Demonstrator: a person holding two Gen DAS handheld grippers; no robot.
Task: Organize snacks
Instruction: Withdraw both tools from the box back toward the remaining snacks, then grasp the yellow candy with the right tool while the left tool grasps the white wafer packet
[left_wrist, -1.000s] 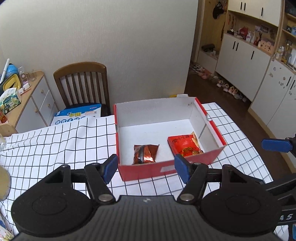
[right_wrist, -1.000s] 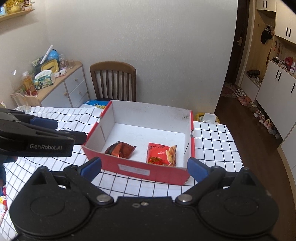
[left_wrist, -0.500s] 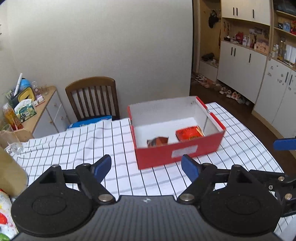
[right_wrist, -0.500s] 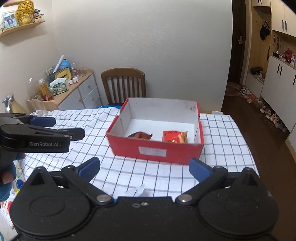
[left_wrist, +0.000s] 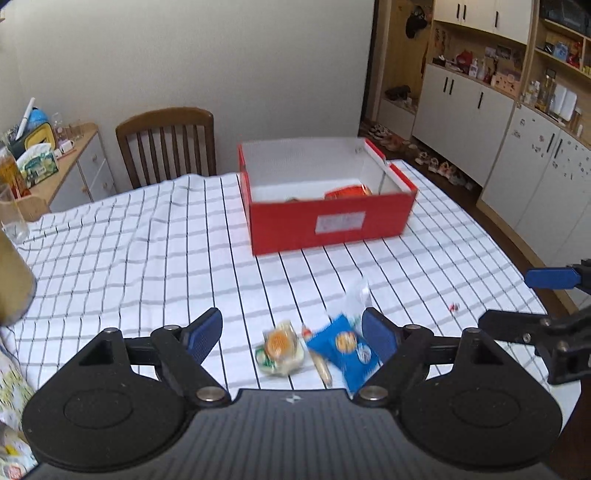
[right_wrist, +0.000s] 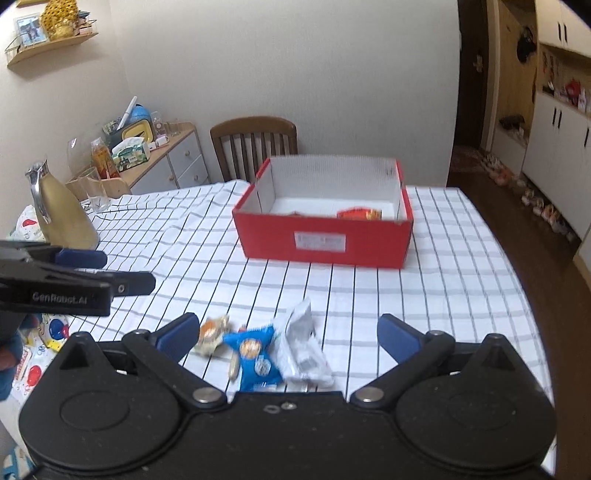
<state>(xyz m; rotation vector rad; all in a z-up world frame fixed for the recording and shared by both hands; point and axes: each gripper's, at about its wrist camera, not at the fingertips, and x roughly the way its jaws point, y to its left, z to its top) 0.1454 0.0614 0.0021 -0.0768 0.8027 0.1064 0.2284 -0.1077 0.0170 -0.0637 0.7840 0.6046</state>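
Observation:
A red box (left_wrist: 328, 225) (right_wrist: 325, 240) stands far on the checked tablecloth, with an orange-red snack pack (left_wrist: 347, 192) (right_wrist: 358, 213) and a darker one barely showing inside. Near me lie loose snacks: a round yellow-green pack (left_wrist: 281, 349) (right_wrist: 212, 334), a blue pack (left_wrist: 345, 349) (right_wrist: 255, 356), a thin sausage stick (left_wrist: 320, 363) and a white pack (left_wrist: 356, 293) (right_wrist: 303, 343). My left gripper (left_wrist: 291, 334) is open and empty above them. My right gripper (right_wrist: 288, 338) is open and empty too.
A wooden chair (left_wrist: 166, 142) stands behind the table. A sideboard (right_wrist: 162, 155) with clutter is at the left. A gold jug (right_wrist: 61, 210) and glasses (right_wrist: 92, 186) stand on the table's left side. The table edge is at the right, over dark floor.
Both grippers have pulled back from the red box toward the near side of the table. The loose snacks have come into view under them. Both stay open.

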